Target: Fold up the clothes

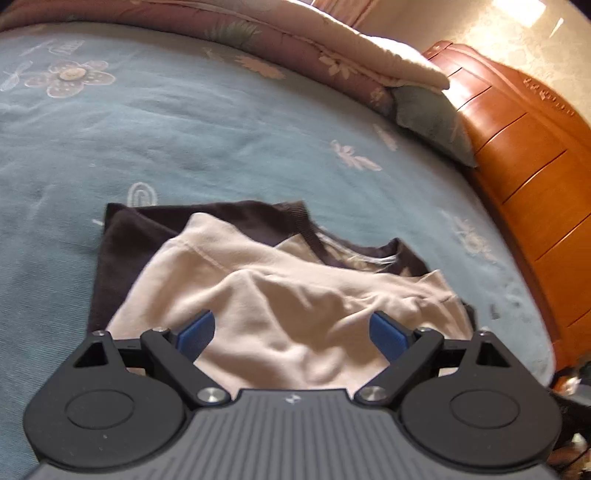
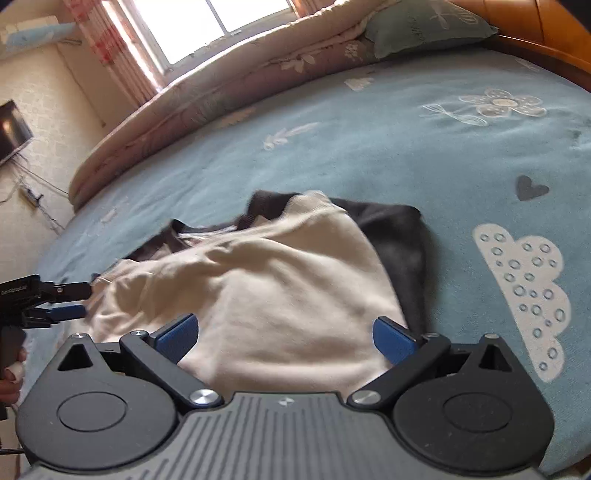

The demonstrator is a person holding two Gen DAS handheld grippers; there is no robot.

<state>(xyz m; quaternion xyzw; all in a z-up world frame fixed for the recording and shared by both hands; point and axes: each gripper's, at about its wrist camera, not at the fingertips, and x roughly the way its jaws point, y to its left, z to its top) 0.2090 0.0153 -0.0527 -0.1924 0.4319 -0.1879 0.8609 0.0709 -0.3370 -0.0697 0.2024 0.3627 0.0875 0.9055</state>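
A cream top with dark brown sleeves and collar lies crumpled on the blue bed sheet. My left gripper hovers over its near part. The jaws stand wide and the blue pads press on nothing. In the right wrist view the same top lies below my right gripper, which is open too, with cloth showing between its pads but not pinched. The left gripper comes in from the left at the top's edge, held by a hand.
A folded floral quilt and a teal pillow lie along the bed's far side. An orange wooden headboard borders the bed. A window, a wall screen and a power strip on the floor lie beyond.
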